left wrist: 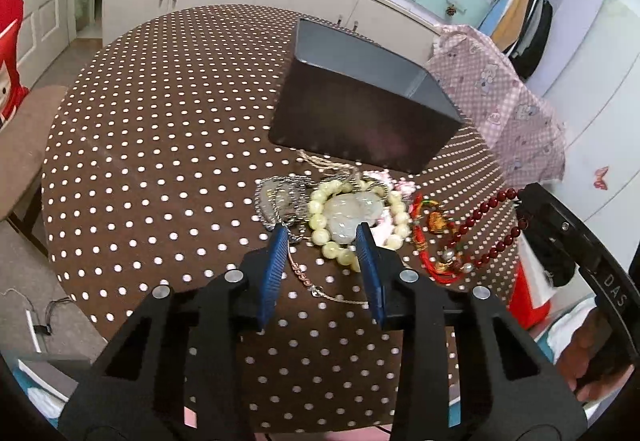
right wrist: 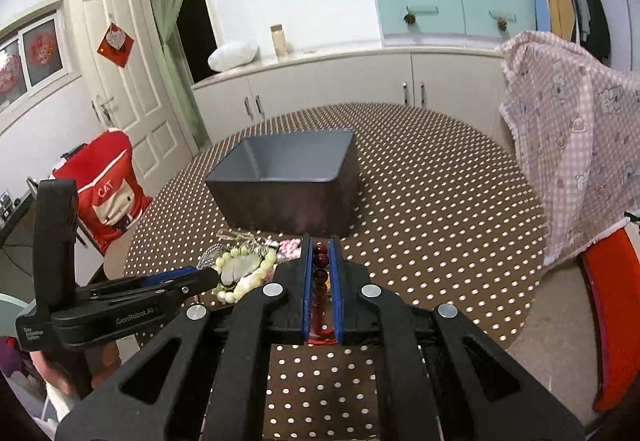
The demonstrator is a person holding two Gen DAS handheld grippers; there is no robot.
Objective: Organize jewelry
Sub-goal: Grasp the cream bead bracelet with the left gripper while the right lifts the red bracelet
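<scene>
A pile of jewelry lies on the dotted brown table (left wrist: 160, 161) in front of a dark grey open box (left wrist: 360, 113). My left gripper (left wrist: 324, 237) is open, its blue fingers either side of a pale jade pendant (left wrist: 350, 215) ringed by a cream bead bracelet (left wrist: 320, 221). A silver chain (left wrist: 276, 201) lies left of it, a thin rose chain (left wrist: 308, 281) runs between the fingers. My right gripper (right wrist: 321, 249) is shut on a dark red bead string (right wrist: 321, 261), which hangs stretched at the right of the left wrist view (left wrist: 492, 225). The box (right wrist: 284, 177) looks empty.
A pink checked cloth (right wrist: 572, 145) drapes over a chair at the table's right. A red-covered chair (right wrist: 108, 185) stands to the left. White cabinets (right wrist: 340, 85) line the far wall behind the table. A red cord charm (left wrist: 434, 225) lies beside the bracelet.
</scene>
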